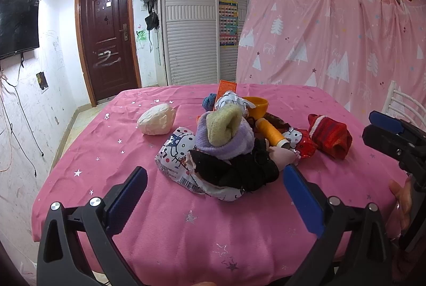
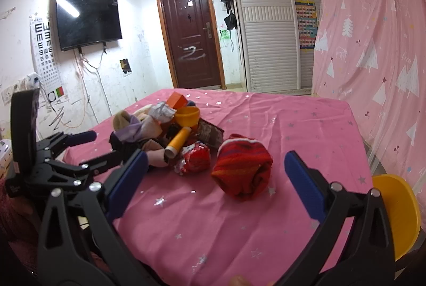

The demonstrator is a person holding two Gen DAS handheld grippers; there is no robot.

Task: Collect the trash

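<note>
Two views cover one pink star-printed tablecloth (image 1: 165, 219) with a heap of clutter on it.

From the left wrist camera, the left gripper (image 1: 215, 190) hovers over the tablecloth's near edge, its blue-padded jaws spread wide with nothing between them. Just ahead, a crumpled cartoon-cat plastic wrapper (image 1: 175, 152) lies under a black sock (image 1: 239, 171) and a rolled lilac-and-beige sock bundle (image 1: 226, 131). A white crumpled paper ball (image 1: 156, 118) sits apart toward the left edge. Behind the heap are an orange thread spool (image 1: 271, 132), an orange plastic bowl (image 1: 257, 107) and an orange carton (image 1: 226, 89). A red striped rolled sock (image 1: 330, 136) lies toward the right edge, near the right gripper (image 1: 386, 130), which enters from the right.

From the right wrist camera, the right gripper (image 2: 215, 184) also stands fully open and empty, above the near edge. The red striped rolled sock (image 2: 243, 170) lies between the lines of its fingers but untouched. Beside it sits a red crumpled foil wrapper (image 2: 195, 159), then the orange thread spool (image 2: 178, 141) and orange plastic bowl (image 2: 187, 116). The left gripper (image 2: 87, 150) reaches in from the left edge.
</note>
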